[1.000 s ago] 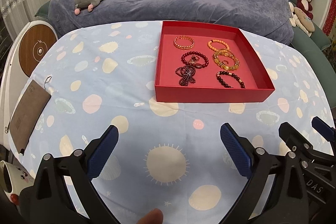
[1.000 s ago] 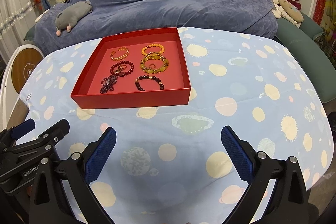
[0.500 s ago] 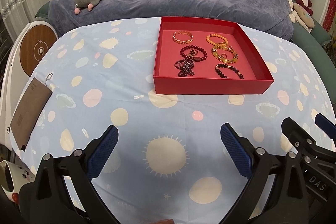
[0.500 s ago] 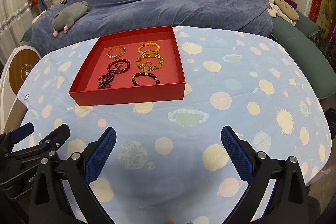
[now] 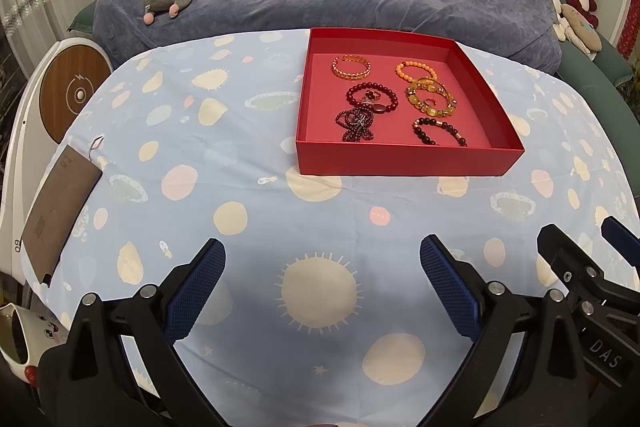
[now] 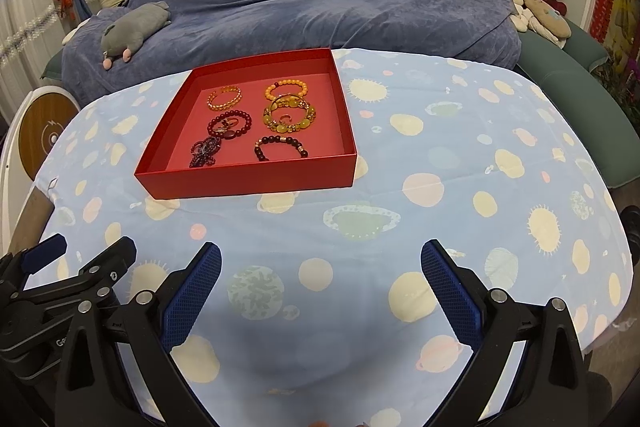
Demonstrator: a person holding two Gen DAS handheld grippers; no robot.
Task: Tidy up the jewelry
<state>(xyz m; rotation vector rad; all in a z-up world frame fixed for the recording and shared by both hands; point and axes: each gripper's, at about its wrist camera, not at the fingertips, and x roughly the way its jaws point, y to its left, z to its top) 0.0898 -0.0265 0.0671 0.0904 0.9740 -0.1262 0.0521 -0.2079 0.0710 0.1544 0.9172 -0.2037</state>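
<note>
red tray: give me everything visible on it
The red tray is a shallow, square, open-topped box, cardboard by the look, with low upright walls and a pinker floor. It sits flat on the planet-print tablecloth, towards the far side of the table, apart from both open grippers. Inside lie six bracelets in two columns: gold chain, dark red beads and a purple beaded tangle on the left; orange beads, amber beads and dark beads on the right. Small rings appear to sit inside two of them.
</note>
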